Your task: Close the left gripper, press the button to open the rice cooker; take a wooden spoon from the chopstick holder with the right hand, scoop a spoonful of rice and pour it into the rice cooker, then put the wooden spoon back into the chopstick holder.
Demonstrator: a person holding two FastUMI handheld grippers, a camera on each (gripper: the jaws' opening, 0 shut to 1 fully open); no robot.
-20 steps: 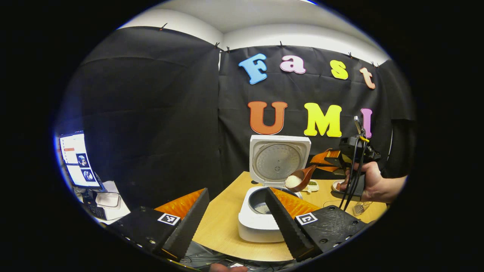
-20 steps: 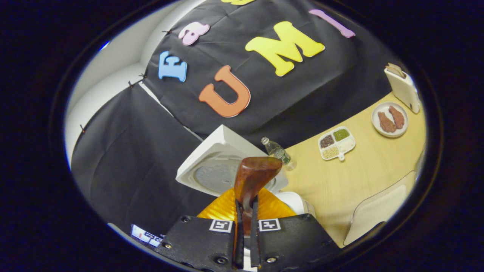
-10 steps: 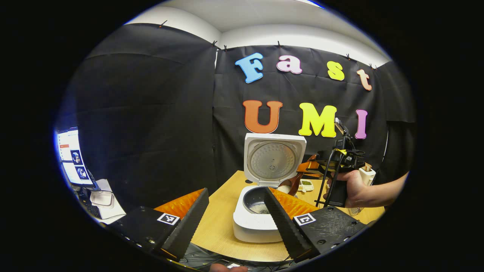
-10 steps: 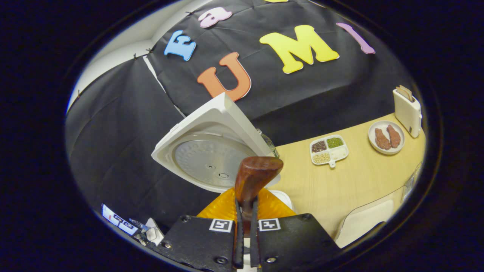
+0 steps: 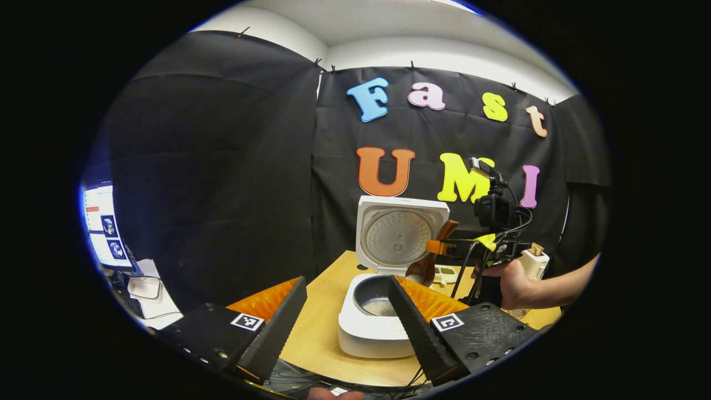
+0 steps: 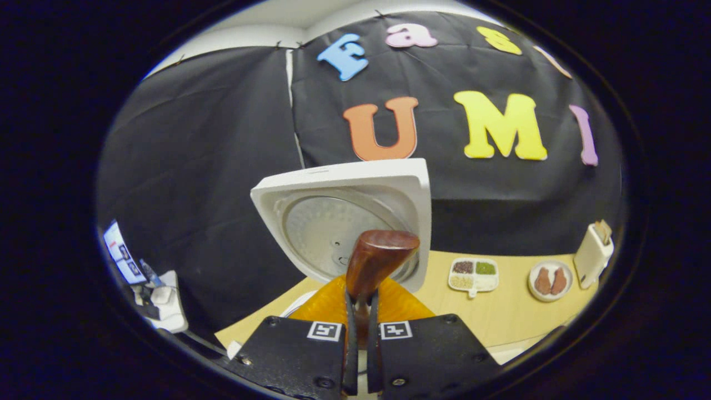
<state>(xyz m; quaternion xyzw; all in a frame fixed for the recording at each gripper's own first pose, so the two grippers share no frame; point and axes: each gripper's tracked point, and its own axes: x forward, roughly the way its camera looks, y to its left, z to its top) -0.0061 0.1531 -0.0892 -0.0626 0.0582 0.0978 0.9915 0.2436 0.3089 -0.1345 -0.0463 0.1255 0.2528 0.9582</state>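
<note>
The white rice cooker (image 5: 371,333) stands on the wooden table with its lid (image 5: 401,236) raised; a little rice lies in the dark inner pot (image 5: 376,303). In the left gripper view my left gripper (image 5: 347,283) hovers open in front of the cooker, holding nothing. A hand holds my right gripper (image 5: 439,247) level, just right of the pot. It is shut on the handle of the brown wooden spoon (image 5: 426,268), whose bowl hangs turned over by the pot's right rim. In the right gripper view the right gripper (image 6: 360,303) pinches the spoon (image 6: 379,260) before the lid (image 6: 344,219).
On the table behind the cooker sit a divided dish of grains (image 6: 474,274), a plate with two pieces of meat (image 6: 547,280) and a white toaster (image 6: 594,253). A monitor (image 5: 103,230) and desk clutter lie off the table's left edge.
The right gripper has rolled from tilted to level and tipped the spoon over the pot. The heap of rice seen in the spoon a second ago is gone. The left gripper barely moved.
</note>
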